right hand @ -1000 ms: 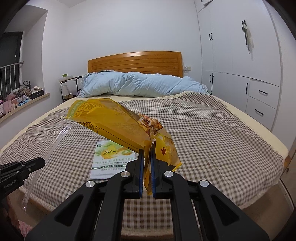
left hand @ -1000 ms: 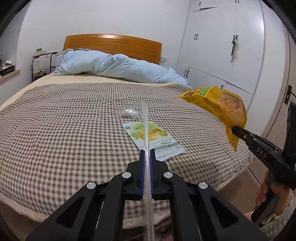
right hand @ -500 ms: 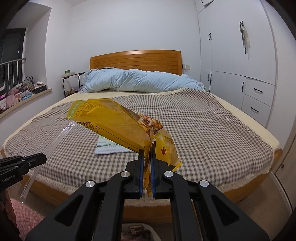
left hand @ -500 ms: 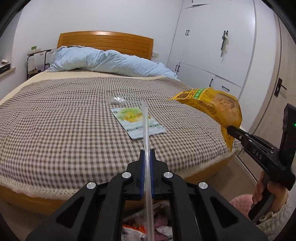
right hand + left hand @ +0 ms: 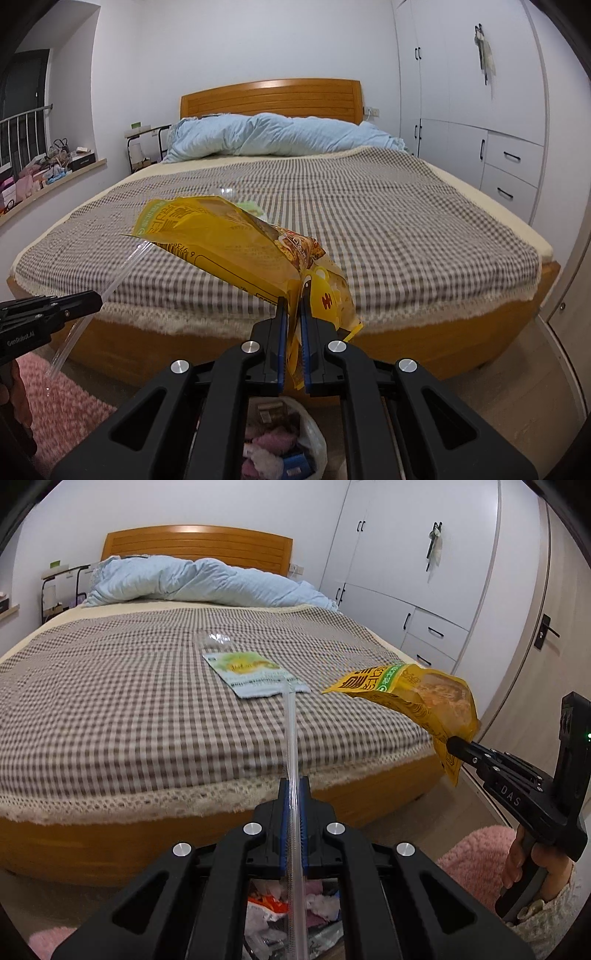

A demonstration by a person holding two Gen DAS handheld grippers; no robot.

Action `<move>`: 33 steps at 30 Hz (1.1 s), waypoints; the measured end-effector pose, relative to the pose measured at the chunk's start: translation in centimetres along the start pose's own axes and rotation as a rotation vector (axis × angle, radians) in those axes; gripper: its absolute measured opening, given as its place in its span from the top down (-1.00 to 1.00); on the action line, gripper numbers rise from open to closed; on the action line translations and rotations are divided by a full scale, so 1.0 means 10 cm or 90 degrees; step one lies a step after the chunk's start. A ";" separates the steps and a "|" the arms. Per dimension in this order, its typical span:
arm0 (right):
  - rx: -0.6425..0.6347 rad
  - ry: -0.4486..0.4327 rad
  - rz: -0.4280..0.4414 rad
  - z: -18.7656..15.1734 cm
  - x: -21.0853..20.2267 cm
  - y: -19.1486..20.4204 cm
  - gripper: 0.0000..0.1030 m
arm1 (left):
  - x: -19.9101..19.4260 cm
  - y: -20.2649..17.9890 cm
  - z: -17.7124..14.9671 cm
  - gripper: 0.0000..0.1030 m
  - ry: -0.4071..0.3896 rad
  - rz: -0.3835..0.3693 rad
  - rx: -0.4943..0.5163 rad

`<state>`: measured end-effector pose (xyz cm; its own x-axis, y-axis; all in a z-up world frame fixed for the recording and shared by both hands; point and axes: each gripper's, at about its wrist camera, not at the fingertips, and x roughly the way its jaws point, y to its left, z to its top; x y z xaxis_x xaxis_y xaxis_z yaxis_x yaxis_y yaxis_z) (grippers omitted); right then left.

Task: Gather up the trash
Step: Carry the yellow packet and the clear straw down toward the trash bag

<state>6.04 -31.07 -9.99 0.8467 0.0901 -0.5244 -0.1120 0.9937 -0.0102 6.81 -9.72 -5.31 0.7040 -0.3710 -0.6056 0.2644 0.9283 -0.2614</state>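
My left gripper point(image 5: 293, 781) is shut on a clear plastic wrapper point(image 5: 291, 731), seen edge-on and sticking up in front of the bed. My right gripper point(image 5: 292, 301) is shut on a yellow snack bag point(image 5: 236, 247), which hangs forward over the bed's foot. In the left wrist view the yellow snack bag point(image 5: 417, 698) and right gripper point(image 5: 452, 744) are at the right. Below both grippers sits a trash bin lined with a white bag point(image 5: 314, 443), filled with wrappers point(image 5: 266, 904). A green-and-white pouch point(image 5: 255, 674) and a crumpled clear wrapper point(image 5: 218, 638) lie on the checked bedspread point(image 5: 110, 709).
The wooden bed frame point(image 5: 406, 347) stands just ahead of the bin. A pink fluffy rug point(image 5: 55, 398) lies on the floor at the left. White wardrobes point(image 5: 480, 110) line the right wall. A blue duvet point(image 5: 277, 136) is bunched at the headboard.
Both grippers have pulled back from the bed and sunk, each keeping its wrapper. The bed's foot and the trash bin have come into view beneath them.
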 end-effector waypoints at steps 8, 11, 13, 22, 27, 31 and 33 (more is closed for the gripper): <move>0.006 0.029 0.005 -0.25 -0.05 -0.02 0.87 | 0.05 -0.09 -0.28 0.96 0.025 -0.007 0.011; 0.004 0.042 0.006 -0.35 -0.03 -0.02 0.87 | 0.10 -0.14 -0.40 0.96 0.041 -0.009 0.020; -0.001 0.053 0.007 -0.42 -0.02 0.00 0.87 | 0.16 -0.17 -0.47 0.96 0.053 -0.011 0.025; -0.019 0.100 0.011 -0.68 0.03 0.05 0.87 | 0.33 -0.22 -0.80 0.96 0.081 -0.019 0.029; -0.027 0.121 0.005 -0.85 0.09 0.05 0.87 | 0.50 -0.18 -0.95 0.96 0.104 -0.009 0.035; -0.025 0.140 0.003 -0.97 0.17 0.02 0.87 | 0.65 -0.11 -1.08 0.96 0.124 -0.003 0.034; -0.025 0.152 0.004 -1.04 0.23 0.02 0.87 | 0.72 -0.07 -1.12 0.96 0.134 0.005 0.030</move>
<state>2.55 -31.41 -20.01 0.6994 0.0727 -0.7110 -0.1408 0.9893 -0.0374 4.28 -13.25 -17.91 0.5539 -0.3554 -0.7529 0.2931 0.9297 -0.2232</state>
